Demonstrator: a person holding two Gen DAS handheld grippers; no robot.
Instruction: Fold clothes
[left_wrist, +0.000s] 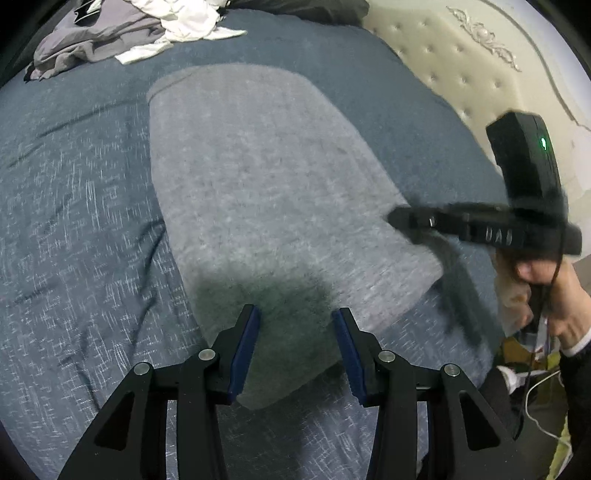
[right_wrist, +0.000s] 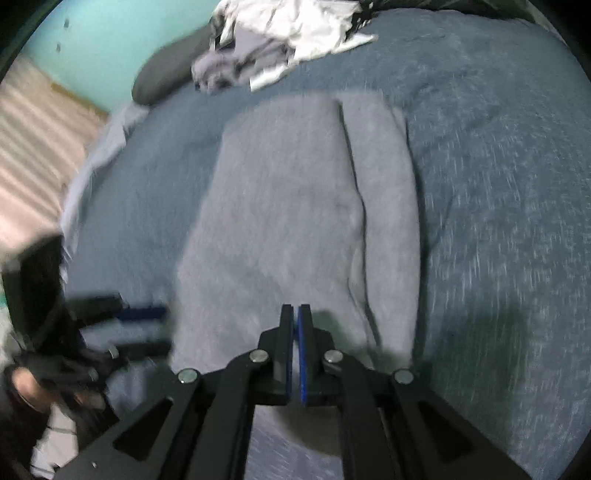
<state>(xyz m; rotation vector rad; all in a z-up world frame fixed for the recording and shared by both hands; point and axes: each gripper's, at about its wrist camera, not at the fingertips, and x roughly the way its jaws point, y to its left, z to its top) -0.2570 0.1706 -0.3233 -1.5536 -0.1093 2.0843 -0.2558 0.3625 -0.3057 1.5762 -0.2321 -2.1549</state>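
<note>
A grey knit garment (left_wrist: 266, 184) lies folded lengthwise on the blue bedspread (left_wrist: 74, 206). My left gripper (left_wrist: 295, 314) is open and empty, its blue pads on either side of the garment's near end, just above it. My right gripper (right_wrist: 295, 308) is shut and empty over the garment's near edge (right_wrist: 288, 206). In the left wrist view the right gripper (left_wrist: 397, 218) sits at the garment's right edge, blurred. In the right wrist view the left gripper (right_wrist: 155, 328) shows at the left, open. A lengthwise fold line (right_wrist: 354, 184) runs down the garment.
A pile of white and lilac clothes (left_wrist: 122, 33) lies at the far end of the bed, also in the right wrist view (right_wrist: 280, 40). A cream tufted headboard (left_wrist: 461, 62) stands at the right. A dark pillow (right_wrist: 166, 74) lies beside the pile.
</note>
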